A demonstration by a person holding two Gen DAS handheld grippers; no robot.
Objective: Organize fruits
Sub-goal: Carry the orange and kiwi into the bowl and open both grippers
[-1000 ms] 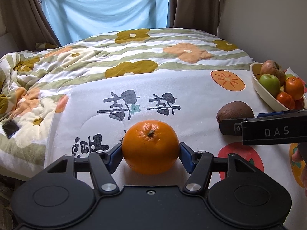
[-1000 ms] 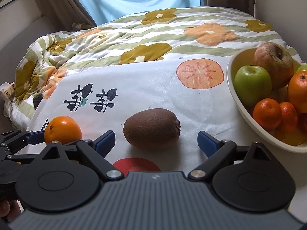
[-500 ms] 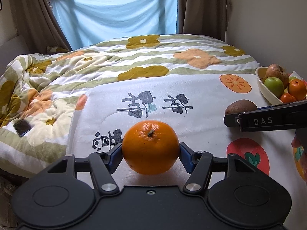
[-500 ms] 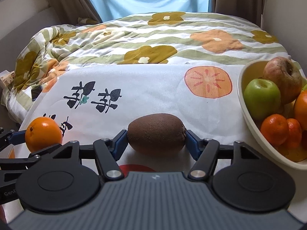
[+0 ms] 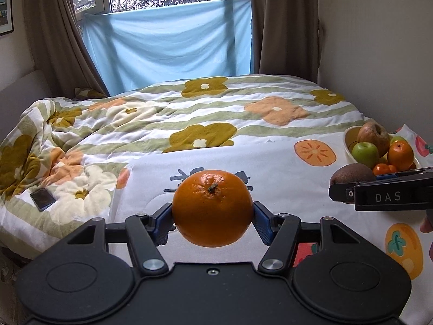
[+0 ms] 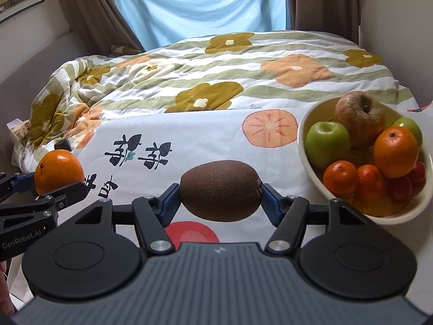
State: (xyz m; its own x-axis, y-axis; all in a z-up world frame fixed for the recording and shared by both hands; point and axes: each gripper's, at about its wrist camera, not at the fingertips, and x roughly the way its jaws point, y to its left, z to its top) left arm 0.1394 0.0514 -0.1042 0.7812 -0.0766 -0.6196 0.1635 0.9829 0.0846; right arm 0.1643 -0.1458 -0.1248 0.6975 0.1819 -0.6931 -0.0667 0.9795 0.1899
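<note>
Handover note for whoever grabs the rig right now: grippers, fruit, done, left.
Left gripper: shut on the orange, lifted clear of the white cloth.
Right gripper: its jaws have just been closing and now clamp the kiwi end to end, also off the cloth.
Bowl: on the right of the cloth, already holding green apples, a brownish apple, an orange and small tangerines.
Done: both loose fruits picked up.
Left: carry the kiwi, then the orange, to the bowl and release. The bowl is crowded, so place gently.
</note>
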